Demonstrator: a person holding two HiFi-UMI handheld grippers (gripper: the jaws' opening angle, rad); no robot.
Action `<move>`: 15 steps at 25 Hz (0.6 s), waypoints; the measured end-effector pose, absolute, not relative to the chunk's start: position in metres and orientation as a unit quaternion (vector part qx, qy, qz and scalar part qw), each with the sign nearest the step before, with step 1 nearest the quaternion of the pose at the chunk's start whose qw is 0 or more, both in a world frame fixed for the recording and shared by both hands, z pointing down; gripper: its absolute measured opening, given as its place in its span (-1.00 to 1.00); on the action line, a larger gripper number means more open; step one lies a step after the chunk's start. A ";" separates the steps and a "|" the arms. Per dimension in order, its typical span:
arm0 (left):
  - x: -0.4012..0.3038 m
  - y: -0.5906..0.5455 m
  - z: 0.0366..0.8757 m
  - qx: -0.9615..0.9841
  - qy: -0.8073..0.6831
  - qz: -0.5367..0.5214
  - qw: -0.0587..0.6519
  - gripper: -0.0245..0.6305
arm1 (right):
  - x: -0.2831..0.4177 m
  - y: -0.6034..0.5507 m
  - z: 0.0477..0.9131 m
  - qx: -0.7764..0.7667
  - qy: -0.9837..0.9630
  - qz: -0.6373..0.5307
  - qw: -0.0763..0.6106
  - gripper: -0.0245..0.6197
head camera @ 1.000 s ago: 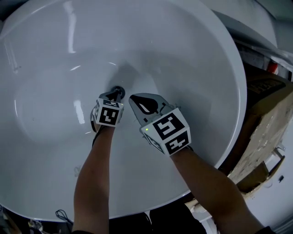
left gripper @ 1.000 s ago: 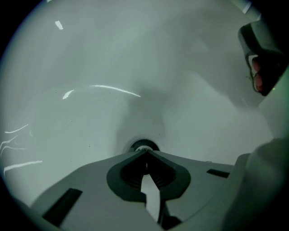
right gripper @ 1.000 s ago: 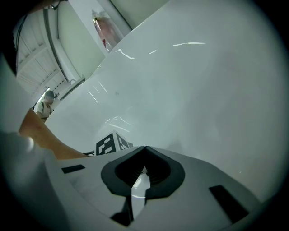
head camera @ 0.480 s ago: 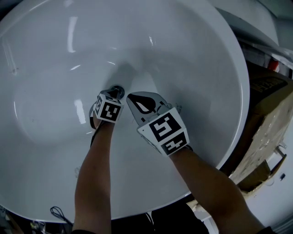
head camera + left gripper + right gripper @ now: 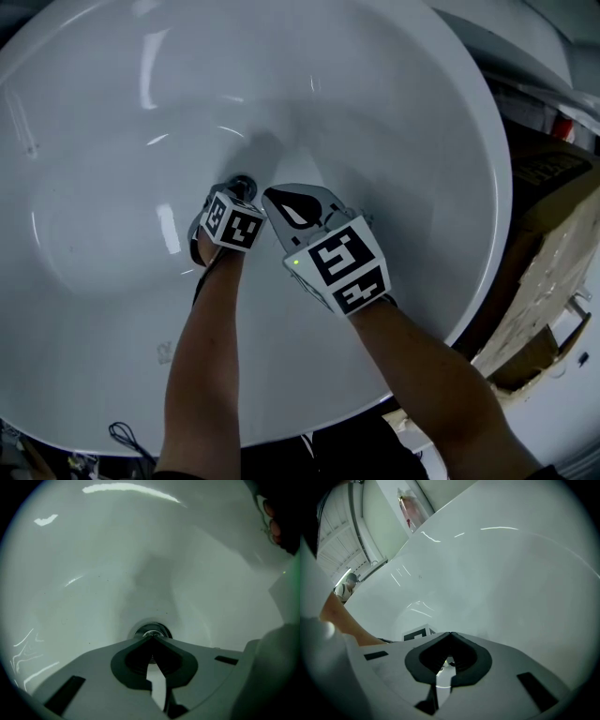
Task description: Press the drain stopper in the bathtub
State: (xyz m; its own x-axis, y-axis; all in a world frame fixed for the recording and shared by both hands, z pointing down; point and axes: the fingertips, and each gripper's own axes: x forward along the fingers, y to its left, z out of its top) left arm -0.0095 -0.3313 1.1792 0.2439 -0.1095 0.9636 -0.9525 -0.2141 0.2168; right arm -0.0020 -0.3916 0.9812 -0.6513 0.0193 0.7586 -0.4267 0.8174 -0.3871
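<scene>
L gripper (image 5: 151,640) has crept a bit further toward the far side of the tub over the last sec and its marker cube has tipped over more. Clenched tips now sit right at the near edge of the drain stopper (image 5: 152,632); can't tell if touching. Nothing between the jaws. The stopper (image 5: 242,184) is at the bottom of the bathtub (image 5: 394,103), about mid-basin, just beyond the L cube. R gripper (image 5: 271,201) has hardly moved, parked just right of the L one, also clenched and empty, aimed up the far wall of the tub, not at the drain.

Reads as the press about to land: tips lined up, prob only a short push down left. Stopper looks not yet pressed, but hard to judge from here.

Nothing lies in the basin around the drain. R gripper is close beside L, could bump if L swings right. Outside the rim: cardboard box (image 5: 553,225) on the right, a dark cable (image 5: 122,437) at near left; both well apart from the drain
</scene>
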 end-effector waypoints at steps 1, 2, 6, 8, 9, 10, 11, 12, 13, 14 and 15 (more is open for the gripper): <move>-0.010 -0.331 1.180 0.636 -0.421 0.452 0.463 -0.87 | -0.002 -0.392 0.982 0.119 -0.864 0.281 0.400 -0.88; -0.011 -0.331 1.180 0.636 -0.424 0.450 0.461 -0.87 | -0.002 -0.392 0.982 0.121 -0.863 0.284 0.399 -0.88; -0.009 -0.332 1.182 0.641 -0.418 0.445 0.465 -0.87 | -0.004 -0.396 0.980 0.125 -0.864 0.291 0.391 -0.88; -0.008 -0.332 1.182 0.645 -0.410 0.449 0.462 -0.87 | -0.004 -0.397 0.979 0.125 -0.865 0.292 0.389 -0.88; -0.007 -0.332 1.182 0.647 -0.407 0.450 0.462 -0.87 | -0.003 -0.397 0.979 0.125 -0.865 0.293 0.388 -0.88; -0.006 -0.332 1.182 0.648 -0.404 0.450 0.463 -0.87 | -0.002 -0.397 0.979 0.125 -0.865 0.294 0.388 -0.88; -0.005 -0.332 1.182 0.648 -0.402 0.448 0.466 -0.87 | -0.001 -0.398 0.979 0.126 -0.865 0.295 0.386 -0.88; -0.005 -0.332 1.182 0.649 -0.401 0.443 0.471 -0.87 | 0.000 -0.399 0.978 0.127 -0.865 0.295 0.385 -0.88; -0.005 -0.332 1.182 0.648 -0.402 0.434 0.480 -0.87 | 0.000 -0.400 0.978 0.128 -0.865 0.295 0.384 -0.88; -0.006 -0.333 1.181 0.647 -0.403 0.421 0.492 -0.87 | 0.000 -0.400 0.978 0.129 -0.866 0.294 0.384 -0.88; -0.007 -0.333 1.179 0.646 -0.405 0.407 0.504 -0.87 | -0.001 -0.401 0.979 0.131 -0.866 0.292 0.385 -0.88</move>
State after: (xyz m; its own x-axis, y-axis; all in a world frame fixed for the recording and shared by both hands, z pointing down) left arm -0.0069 -0.3334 1.1792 0.3412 -0.1132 0.9331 -0.9326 -0.1648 0.3210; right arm -0.0007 -0.4006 0.9787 -0.6692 -0.0017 0.7431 -0.4517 0.7950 -0.4049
